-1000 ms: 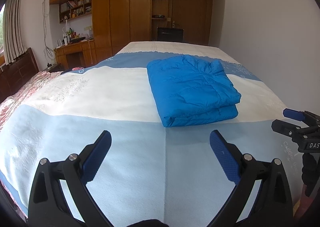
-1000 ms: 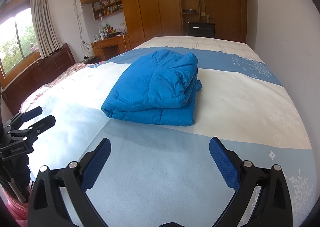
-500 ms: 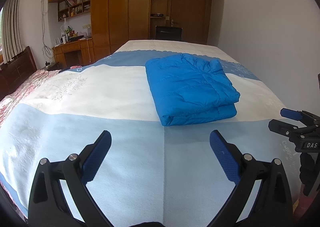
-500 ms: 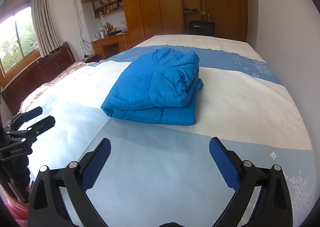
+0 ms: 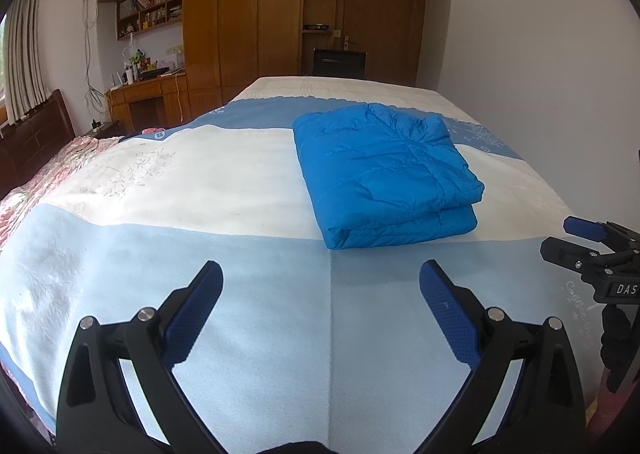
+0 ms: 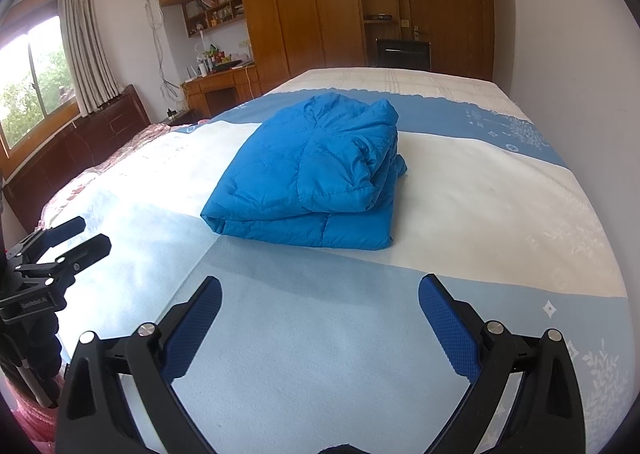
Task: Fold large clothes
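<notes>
Blue puffer jacket (image 5: 384, 170) lies folded mid-bed (image 5: 240, 294), apparently done. Left hand-held gripper (image 5: 320, 282) and right hand-held gripper (image 6: 320, 298) both wide, empty, well short. Next: probably just withdraw.

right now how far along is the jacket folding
Done: the blue puffer jacket lies folded in a compact stack on the bed. In hand: nothing; the left gripper and right gripper are both open, short of the jacket. Left: nothing obvious, perhaps tidying the looser layers on its right side.
</notes>
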Available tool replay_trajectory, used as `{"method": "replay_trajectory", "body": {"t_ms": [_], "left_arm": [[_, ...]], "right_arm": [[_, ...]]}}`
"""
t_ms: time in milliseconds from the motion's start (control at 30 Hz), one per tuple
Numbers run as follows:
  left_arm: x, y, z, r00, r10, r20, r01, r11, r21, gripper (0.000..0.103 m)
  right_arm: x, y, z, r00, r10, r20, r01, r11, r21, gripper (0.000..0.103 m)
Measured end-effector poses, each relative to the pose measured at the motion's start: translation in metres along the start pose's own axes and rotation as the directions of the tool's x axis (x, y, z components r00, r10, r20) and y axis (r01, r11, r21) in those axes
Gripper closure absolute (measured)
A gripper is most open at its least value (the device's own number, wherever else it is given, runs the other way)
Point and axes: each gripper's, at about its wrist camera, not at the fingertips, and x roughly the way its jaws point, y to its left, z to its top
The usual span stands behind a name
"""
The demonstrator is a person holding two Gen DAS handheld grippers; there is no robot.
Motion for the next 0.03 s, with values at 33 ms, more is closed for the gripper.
{"method": "replay_trajectory", "body": {"t_ms": [33], "left_arm": [[0.0001,-0.0001,-0.0001,1.0,0.0,0.0,0.0,1.0,0.0,0.005]], "right_arm": [[-0.0001,0.0,-0.0002,1.0,0.001,0.0,-0.001,1.0,-0.001,0.004]]}}
